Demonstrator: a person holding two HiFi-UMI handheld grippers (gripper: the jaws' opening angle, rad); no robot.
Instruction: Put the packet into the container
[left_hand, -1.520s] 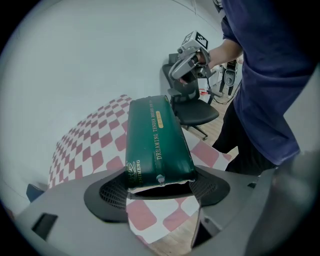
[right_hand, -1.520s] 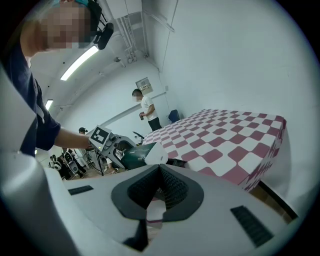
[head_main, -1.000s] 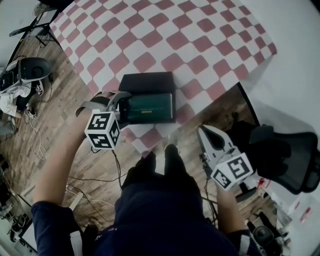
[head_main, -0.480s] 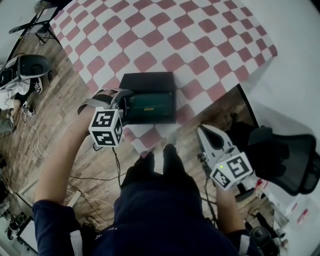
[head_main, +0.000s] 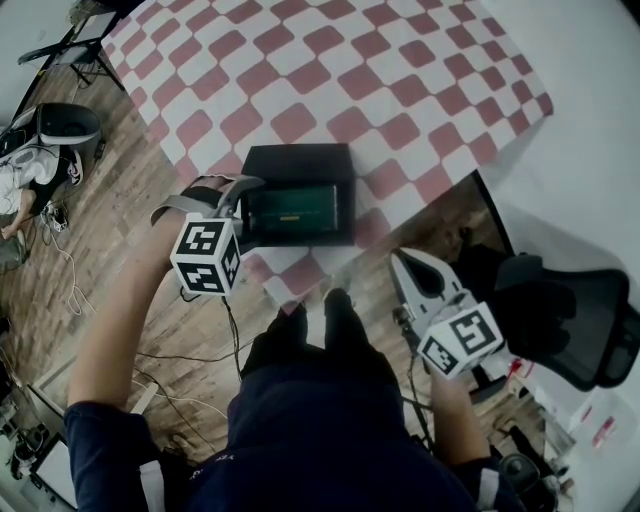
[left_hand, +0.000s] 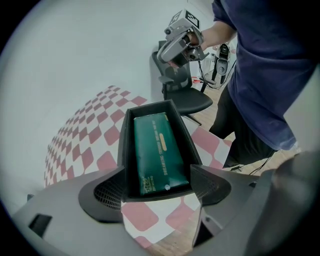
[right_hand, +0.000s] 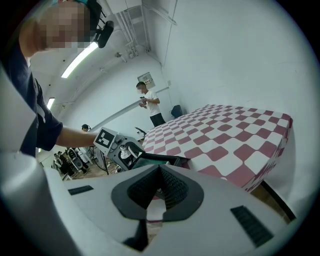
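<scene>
Packet (head_main: 292, 208): flat in container (head_main: 296, 160), unchanged.
Left gripper (left_hand: 156, 189): fingers wide apart at container's end, empty, barely shifted.
Right gripper (right_hand: 160, 180): fingers closed, empty.

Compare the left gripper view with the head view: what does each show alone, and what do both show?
Only the left gripper view: the left tool seen along its own jaws, which are spread wide at the near end of the black container. Only the head view: the left tool's marker cube and the person's left forearm. Both: the green packet lying flat inside the container, the checkered cloth, the right tool and the black office chair.
</scene>
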